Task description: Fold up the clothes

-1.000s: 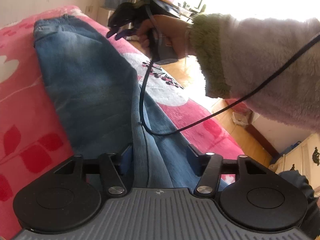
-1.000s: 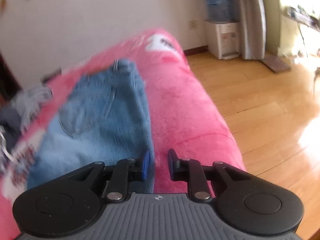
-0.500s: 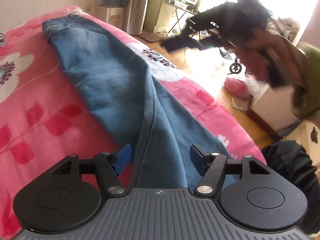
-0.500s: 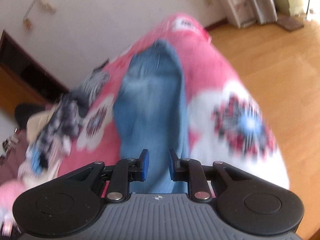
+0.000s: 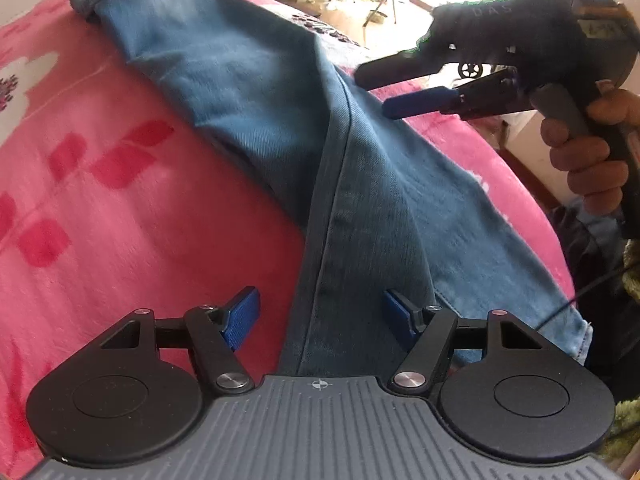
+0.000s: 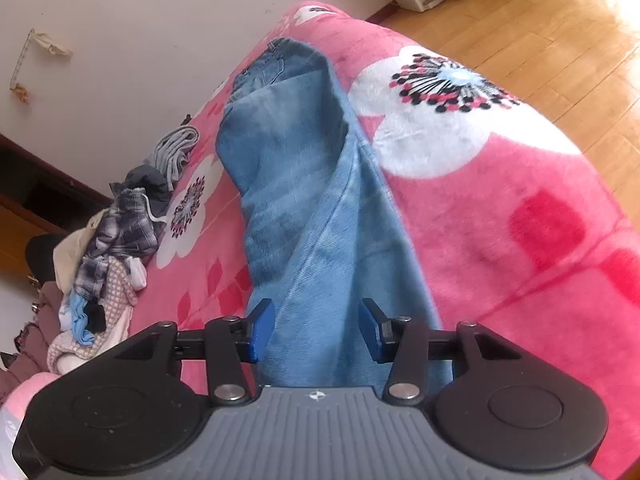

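Jeans (image 5: 248,92) lie stretched lengthwise along a pink flowered blanket (image 5: 100,208) that covers a bed, the legs folded one over the other so that a long seam runs down the middle of the denim. In the right wrist view the same jeans (image 6: 288,168) reach away toward the wall, waistband and pocket at the far end, with the upper layer of denim rolled over in a diagonal ridge.

Left tool (image 5: 320,320) hangs low over the near end of the jeans, its blue pads spread wide on either side of the seam and gripping nothing; whether the pads touch the cloth cannot be told. Right tool (image 6: 316,328) is likewise released, its jaws parted with the denim showing between them, nothing pinched.

From the left wrist camera the right tool (image 5: 376,88) also appears from the side, held by a hand (image 5: 588,152) wrapped around its grip. Its two fingers, one black and one blue-padded, point toward the jeans near the far edge of the bed and stand apart from each other. A black cable trails down by the wrist.

On the far side of the blanket in the right wrist view lies a heap of other clothes (image 6: 104,264), with a grey folded garment (image 6: 176,148) a little beyond it toward the wall. Wooden floor (image 6: 540,28) shows past the bed's edge.
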The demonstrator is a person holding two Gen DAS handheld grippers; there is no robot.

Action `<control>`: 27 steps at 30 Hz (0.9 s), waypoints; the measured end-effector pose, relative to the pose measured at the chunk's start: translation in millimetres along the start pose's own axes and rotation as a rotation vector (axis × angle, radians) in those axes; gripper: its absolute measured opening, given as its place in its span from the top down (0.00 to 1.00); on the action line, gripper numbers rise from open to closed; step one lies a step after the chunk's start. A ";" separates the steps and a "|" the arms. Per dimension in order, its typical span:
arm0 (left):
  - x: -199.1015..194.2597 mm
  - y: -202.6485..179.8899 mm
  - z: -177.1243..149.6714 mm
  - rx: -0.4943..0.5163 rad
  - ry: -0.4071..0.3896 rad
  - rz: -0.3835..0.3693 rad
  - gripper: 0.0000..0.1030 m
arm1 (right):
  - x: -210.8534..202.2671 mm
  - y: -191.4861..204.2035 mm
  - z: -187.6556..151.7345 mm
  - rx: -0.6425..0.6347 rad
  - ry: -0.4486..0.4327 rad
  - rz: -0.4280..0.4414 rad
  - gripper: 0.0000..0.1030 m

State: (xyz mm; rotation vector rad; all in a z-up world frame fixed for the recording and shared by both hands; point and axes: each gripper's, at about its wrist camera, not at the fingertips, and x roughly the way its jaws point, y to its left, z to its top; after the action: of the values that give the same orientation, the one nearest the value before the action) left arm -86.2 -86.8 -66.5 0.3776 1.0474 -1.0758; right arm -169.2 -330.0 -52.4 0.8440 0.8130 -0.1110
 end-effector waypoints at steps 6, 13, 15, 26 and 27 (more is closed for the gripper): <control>-0.9 0.7 -2.9 -0.005 -0.010 -0.048 0.39 | 16.7 29.3 -10.1 -0.151 0.007 -0.094 0.39; -8.7 -12.4 -3.2 0.021 0.016 -0.159 0.42 | 31.7 32.8 -17.2 -0.199 0.016 -0.175 0.41; -14.3 -18.2 -1.2 0.026 0.020 -0.215 0.41 | 28.1 26.8 -18.1 -0.169 0.013 -0.164 0.41; -10.8 -54.1 3.8 0.063 0.048 -0.320 0.41 | 23.4 7.6 9.5 -0.030 -0.074 -0.115 0.55; -10.3 -57.2 4.5 0.068 0.047 -0.325 0.41 | 23.4 6.6 9.3 -0.036 -0.076 -0.121 0.63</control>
State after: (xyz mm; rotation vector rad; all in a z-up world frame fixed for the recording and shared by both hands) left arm -133.7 -111.4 -43.2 0.2935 1.1411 -1.4004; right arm -144.6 -327.0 -60.6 0.7524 0.7923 -0.2337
